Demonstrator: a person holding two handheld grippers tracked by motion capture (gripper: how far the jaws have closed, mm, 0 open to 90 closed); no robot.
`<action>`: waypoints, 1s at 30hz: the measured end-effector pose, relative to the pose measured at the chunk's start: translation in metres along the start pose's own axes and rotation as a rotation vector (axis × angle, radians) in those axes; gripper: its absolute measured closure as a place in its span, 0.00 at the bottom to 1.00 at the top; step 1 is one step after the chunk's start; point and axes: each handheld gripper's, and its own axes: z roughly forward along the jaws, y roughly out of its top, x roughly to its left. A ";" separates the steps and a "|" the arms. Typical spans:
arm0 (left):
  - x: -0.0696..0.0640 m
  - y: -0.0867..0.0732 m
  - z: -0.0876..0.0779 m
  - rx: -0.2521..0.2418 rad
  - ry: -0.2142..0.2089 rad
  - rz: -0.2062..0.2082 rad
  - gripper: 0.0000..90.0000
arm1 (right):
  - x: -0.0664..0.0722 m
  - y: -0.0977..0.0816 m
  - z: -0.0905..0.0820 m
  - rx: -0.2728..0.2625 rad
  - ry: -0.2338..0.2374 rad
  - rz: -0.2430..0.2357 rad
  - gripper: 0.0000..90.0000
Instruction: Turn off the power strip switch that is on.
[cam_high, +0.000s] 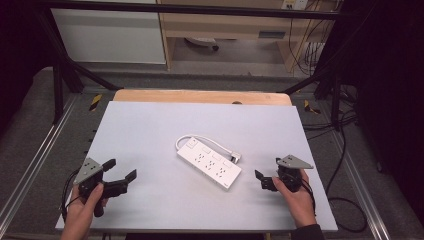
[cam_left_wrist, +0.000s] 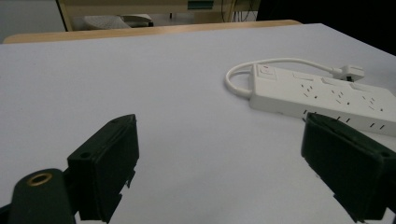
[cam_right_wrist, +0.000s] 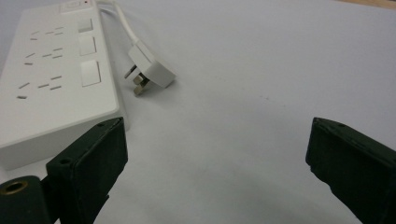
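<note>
Hidden: the far end of the power strip (cam_right_wrist: 56, 70) is cut off in the right gripper view.
Writing: none can be read on the strip.
Left gripper (cam_high: 120, 176): jaws spread wide, nothing held; strip ahead to its right.
Right gripper (cam_high: 268, 173): jaws wide, empty; strip just beside its left jaw, plug (cam_right_wrist: 149, 69) ahead.
Surroundings: grey worktop (cam_high: 150, 130), dark cables (cam_high: 345, 205) on the floor.

one power strip (cam_high: 208, 162), one plug (cam_high: 235, 158), apparently two tongs.

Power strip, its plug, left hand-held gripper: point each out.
power strip (cam_high: 209, 163), high view, middle of its top face
plug (cam_right_wrist: 152, 69), right gripper view, white body
left hand-held gripper (cam_high: 120, 170), high view, midway between open jaws
</note>
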 end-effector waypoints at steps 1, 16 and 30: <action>0.000 0.000 0.000 0.000 -0.002 0.002 0.11 | 0.000 0.000 0.000 0.003 0.002 -0.004 0.07; 0.000 0.000 0.000 0.010 -0.022 -0.035 0.07 | 0.003 0.006 -0.009 -0.081 0.016 0.008 0.08; 0.000 0.000 0.000 0.012 -0.023 -0.023 0.07 | 0.013 0.015 -0.017 -0.127 0.045 -0.021 0.06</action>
